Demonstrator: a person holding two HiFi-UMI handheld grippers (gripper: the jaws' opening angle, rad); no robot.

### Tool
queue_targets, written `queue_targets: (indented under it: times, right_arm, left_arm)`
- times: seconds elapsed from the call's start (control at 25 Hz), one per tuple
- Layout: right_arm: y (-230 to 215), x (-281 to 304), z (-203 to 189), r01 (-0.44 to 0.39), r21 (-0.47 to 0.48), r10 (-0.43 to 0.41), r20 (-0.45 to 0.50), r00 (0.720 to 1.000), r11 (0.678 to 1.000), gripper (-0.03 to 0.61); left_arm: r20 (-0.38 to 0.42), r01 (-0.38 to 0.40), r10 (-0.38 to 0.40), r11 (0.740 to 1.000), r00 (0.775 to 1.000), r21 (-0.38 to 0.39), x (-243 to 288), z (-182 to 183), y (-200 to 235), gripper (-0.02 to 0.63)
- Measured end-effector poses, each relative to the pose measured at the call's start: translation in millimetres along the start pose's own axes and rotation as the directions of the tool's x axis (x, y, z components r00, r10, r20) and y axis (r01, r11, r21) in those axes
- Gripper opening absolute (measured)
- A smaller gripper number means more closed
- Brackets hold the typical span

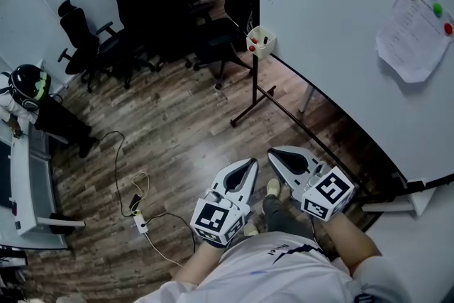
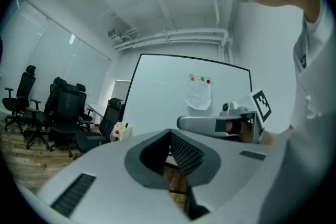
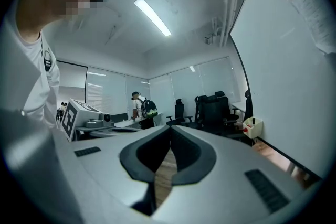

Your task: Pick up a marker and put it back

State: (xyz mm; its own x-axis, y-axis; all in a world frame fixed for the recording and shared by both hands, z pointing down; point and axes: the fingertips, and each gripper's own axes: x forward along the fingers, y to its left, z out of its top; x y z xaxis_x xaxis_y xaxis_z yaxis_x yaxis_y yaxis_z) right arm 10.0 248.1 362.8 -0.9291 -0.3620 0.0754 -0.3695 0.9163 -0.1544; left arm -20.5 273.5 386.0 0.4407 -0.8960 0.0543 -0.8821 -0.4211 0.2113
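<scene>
The left claw and right claw were held low in front of the wearer's body, side by side, tips pointing forward and slightly toward each other. In the left gripper view, the jaws of the left claw were pressed together with nothing between them. The right gripper view showed the same for the right claw: its jaws met at the tips and were empty.

A dark plank floor lay beneath both claws. At the right of the head view stood a large whiteboard, carried on a black metal stand. A group of black office chairs stood together behind the board's left edge. A white desk ran along the far left. In the right gripper view, a person with a backpack stood near the desks.

A sheet of paper hung on the upper right of the board, pinned by three magnets, one each in orange, green and red. A small white box was fixed at the board's left edge, well apart from both claws. The marker stood upright inside this box as a thin dark stick. Red spots showed on the box's side, but they were too small to identify. A white power strip with a trailing cable lay on the floor left of the claws.
</scene>
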Motion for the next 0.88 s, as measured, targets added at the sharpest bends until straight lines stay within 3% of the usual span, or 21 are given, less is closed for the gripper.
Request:
queue_targets:
  times: [0.88]
  right_arm:
    - [-239,86,30,-0.037,0.068,0.035,0.021,0.999,0.997,0.014]
  left_arm:
    - [-0.08,-0.075,0.078,0.997,0.994,0.031,228,18,119,0.012]
